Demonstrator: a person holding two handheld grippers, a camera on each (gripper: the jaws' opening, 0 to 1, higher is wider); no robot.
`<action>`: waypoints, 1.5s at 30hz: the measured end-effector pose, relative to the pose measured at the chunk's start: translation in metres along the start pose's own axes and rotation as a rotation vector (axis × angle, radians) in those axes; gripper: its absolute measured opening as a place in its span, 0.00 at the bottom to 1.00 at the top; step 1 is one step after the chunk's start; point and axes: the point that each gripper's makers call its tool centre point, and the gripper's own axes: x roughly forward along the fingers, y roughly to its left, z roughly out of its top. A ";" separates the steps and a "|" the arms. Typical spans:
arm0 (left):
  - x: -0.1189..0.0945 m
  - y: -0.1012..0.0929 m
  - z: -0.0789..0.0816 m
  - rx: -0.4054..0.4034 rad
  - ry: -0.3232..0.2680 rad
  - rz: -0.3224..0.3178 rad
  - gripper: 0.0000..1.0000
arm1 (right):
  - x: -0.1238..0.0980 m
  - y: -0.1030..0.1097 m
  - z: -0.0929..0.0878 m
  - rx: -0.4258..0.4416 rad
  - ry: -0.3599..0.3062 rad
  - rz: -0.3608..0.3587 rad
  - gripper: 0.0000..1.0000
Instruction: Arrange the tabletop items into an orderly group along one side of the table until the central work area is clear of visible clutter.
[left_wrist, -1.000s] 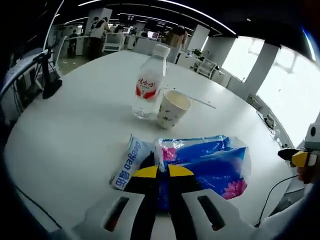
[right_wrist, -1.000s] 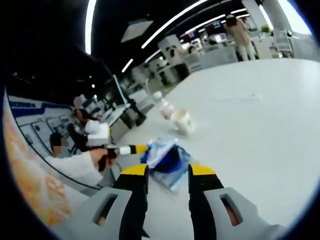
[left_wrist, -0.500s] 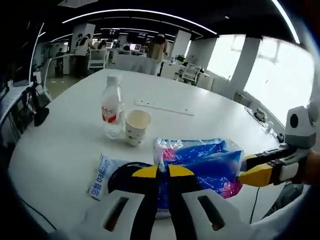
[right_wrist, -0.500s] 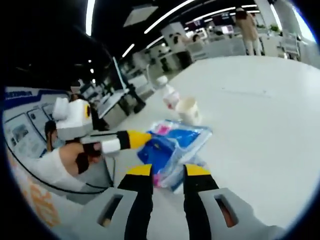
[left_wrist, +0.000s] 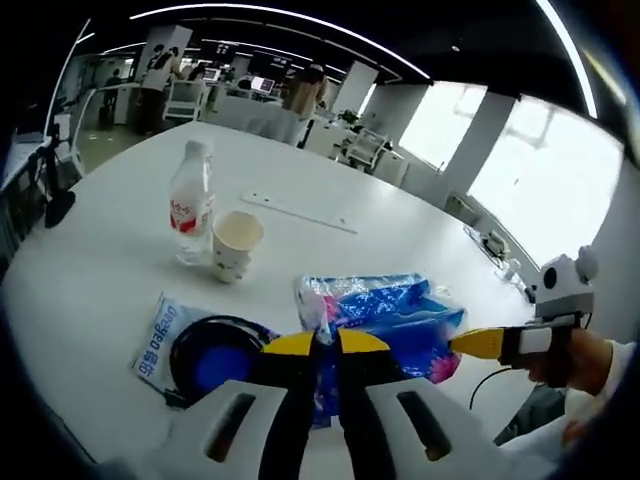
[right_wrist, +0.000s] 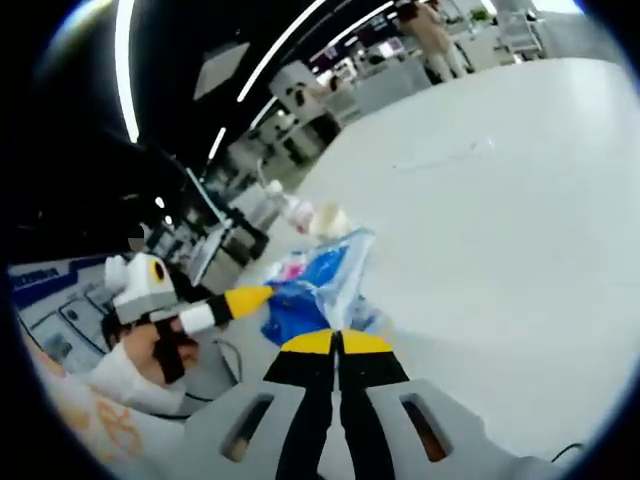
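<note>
Clamping both grippers, left (left_wrist: 325, 345) and right (right_wrist: 336, 345), on the blue packet (left_wrist: 385, 315); likely carrying it to the table (left_wrist: 100, 250) edge.

The left gripper's (left_wrist: 325, 343) yellow-tipped jaws cover the near end of the blue bag (left_wrist: 385, 315) and the right side of the black ring (left_wrist: 215, 355), so its grip point stays unseen. The ring hides part of the white packet (left_wrist: 158, 338). In the right gripper view the right gripper (right_wrist: 337, 343) hides the bag's near edge, and the bottle (right_wrist: 296, 212) and cup (right_wrist: 333, 221) beyond are blurred and small, their labels unreadable. The white strip (left_wrist: 297, 210) is too thin to identify.
</note>
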 end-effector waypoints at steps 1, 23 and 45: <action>0.001 -0.002 -0.001 -0.003 0.004 -0.008 0.04 | -0.002 -0.002 0.001 -0.004 -0.003 -0.003 0.00; 0.063 -0.105 -0.005 0.221 0.151 -0.257 0.05 | -0.068 -0.091 0.014 0.134 -0.151 -0.177 0.00; 0.154 -0.128 -0.021 0.207 0.281 -0.265 0.05 | -0.067 -0.178 0.048 0.118 -0.148 -0.282 0.00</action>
